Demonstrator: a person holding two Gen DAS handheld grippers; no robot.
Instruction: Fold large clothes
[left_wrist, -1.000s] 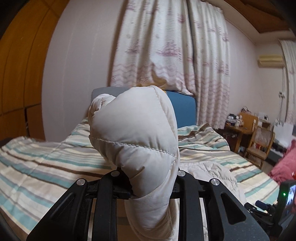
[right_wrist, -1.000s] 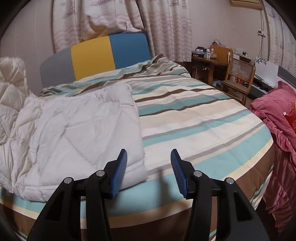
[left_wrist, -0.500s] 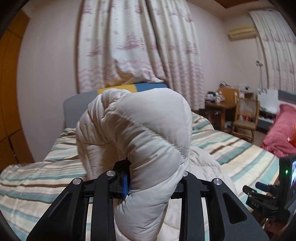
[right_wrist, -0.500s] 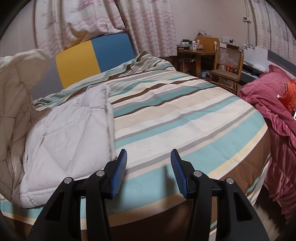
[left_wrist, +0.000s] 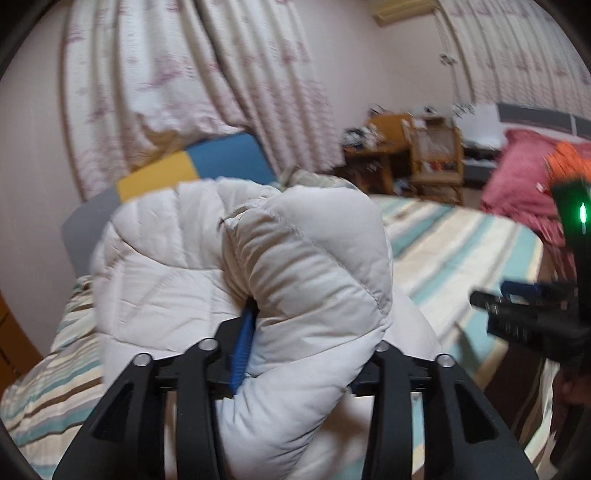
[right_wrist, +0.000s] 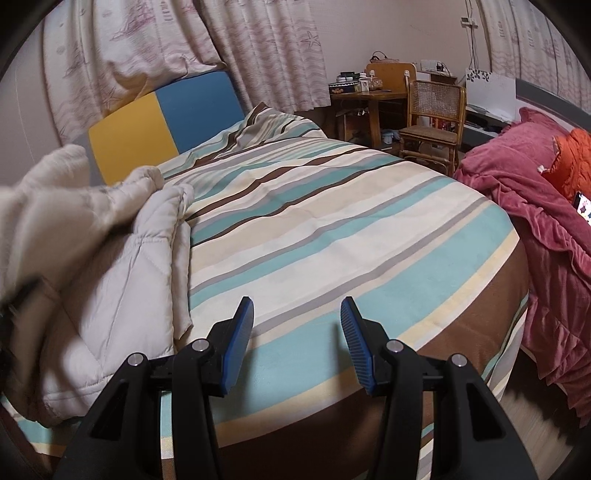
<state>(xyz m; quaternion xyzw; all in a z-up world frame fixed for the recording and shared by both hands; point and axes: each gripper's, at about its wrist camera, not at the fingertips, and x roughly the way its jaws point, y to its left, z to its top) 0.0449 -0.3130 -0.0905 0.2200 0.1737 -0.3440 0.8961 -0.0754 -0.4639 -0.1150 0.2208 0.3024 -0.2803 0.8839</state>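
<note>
The garment was a cream-white quilted puffer coat (right_wrist: 122, 280), thick and stitched in diamond seams. Most of it lay folded over itself at the left side of the striped bed (right_wrist: 332, 229), its lower hem near the bed's front edge. One padded part (left_wrist: 303, 280) bulged up in a rounded, creased hump, raised above the rest.

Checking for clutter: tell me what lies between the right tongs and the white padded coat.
Only bare striped bedspread, seen in the right wrist view, separates the open right tongs from the white padded coat.
</note>
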